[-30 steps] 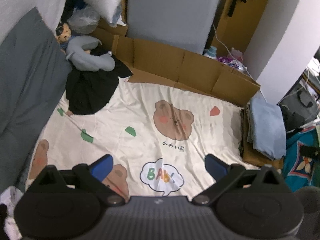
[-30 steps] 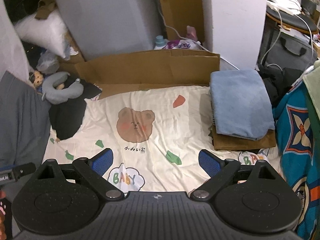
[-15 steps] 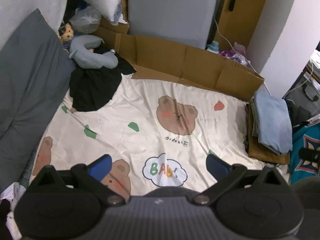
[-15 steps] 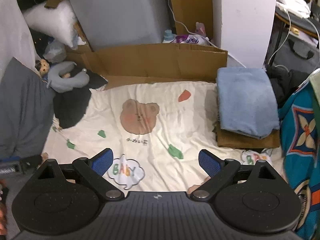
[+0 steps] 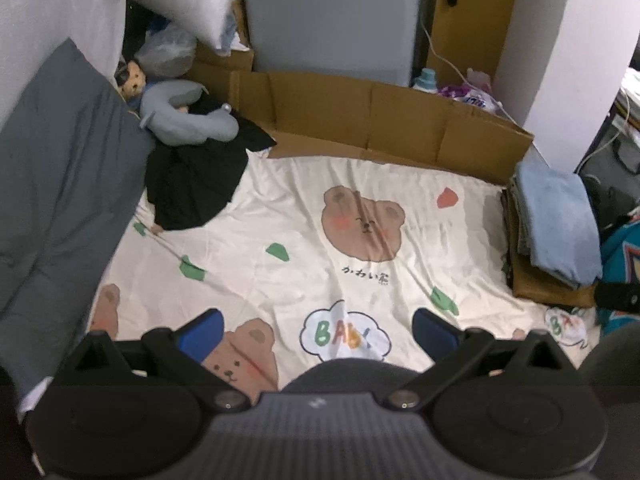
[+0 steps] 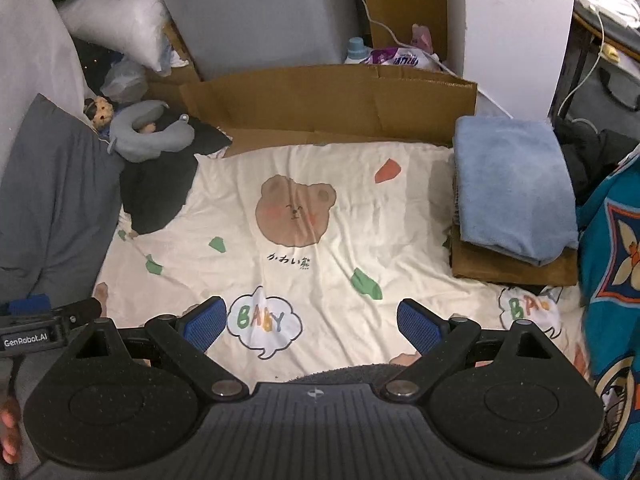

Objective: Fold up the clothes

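Left wrist view: left gripper (image 5: 316, 330) hovering above the near edge of the bed sheet (image 5: 304, 216), jaws spread wide, nothing between them. Same story in the right wrist view: right gripper (image 6: 310, 322) above the near edge, jaws spread, empty.

Next piece to fold, most likely: black garment (image 5: 192, 184), crumpled in a heap at the far left corner of the bed, partly under a grey neck pillow (image 5: 186, 120) and touching the grey cushion (image 5: 56, 184) along the left edge. Finished work apparently at the right edge: folded stack (image 6: 512, 196), a blue piece on top of brown ones, well apart from the black heap. Cardboard (image 5: 380, 120) standing along the far edge. Middle of the sheet bare, a fair spot for spreading out.

Handling, as a judgement: soft, light, limp cloth, no stiffness to hold a shape, likely to sag and drag when lifted from one point. Best taken at two spread points along a hem or at the shoulders, one per gripper, pinching a single layer at the exposed near edge of the heap. Risk of snagging the pillow lying on it; seams and collar not discernible in the dark folds.
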Demonstrator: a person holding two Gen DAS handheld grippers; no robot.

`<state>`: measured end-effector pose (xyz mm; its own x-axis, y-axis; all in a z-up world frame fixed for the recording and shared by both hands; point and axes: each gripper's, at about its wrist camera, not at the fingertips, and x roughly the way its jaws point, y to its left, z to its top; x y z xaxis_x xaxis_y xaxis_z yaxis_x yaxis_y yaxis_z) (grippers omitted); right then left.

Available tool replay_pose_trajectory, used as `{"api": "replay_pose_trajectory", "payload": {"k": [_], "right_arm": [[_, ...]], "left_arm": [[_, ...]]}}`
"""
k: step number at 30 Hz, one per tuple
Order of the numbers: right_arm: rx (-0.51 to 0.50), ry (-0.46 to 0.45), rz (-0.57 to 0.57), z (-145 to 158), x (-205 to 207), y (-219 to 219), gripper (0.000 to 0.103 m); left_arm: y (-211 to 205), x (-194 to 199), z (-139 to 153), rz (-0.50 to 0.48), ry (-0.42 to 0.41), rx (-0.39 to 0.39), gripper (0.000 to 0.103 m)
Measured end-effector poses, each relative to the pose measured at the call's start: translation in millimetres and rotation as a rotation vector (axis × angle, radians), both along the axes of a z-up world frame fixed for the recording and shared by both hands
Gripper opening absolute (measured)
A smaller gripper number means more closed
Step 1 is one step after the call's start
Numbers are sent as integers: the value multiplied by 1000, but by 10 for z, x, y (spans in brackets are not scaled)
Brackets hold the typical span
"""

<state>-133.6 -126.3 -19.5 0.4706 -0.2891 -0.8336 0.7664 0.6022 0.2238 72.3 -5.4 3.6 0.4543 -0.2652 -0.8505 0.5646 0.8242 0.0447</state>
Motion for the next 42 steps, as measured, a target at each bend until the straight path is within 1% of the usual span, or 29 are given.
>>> {"api": "replay_pose_trajectory", "payload": {"k": [10,19,24,28,32,36,42], "right_arm": [[8,1,-6,-4,-41,-40,96],[16,15,-11,-24,-32,-77,96],[20,29,-1,-27,-3,-96,96],[32,31,-3,-36,3,-120,96],[28,49,0,-36,30,-107,96],[25,62,2,-36,50,-102,96],[25,65,-1,-29,44,-98,96]], "left_arm": [[25,49,-6,0,-1,3,102],[67,131,-32,11,33,-1,102],[120,146,-27,40,35,-29,102],[106,125,-24,27,20,-21,102],[105,123,-14,16,20,-41,102],[94,113,-12,11,20,-40,102],[100,137,-18,14,38,-43,102]]}}
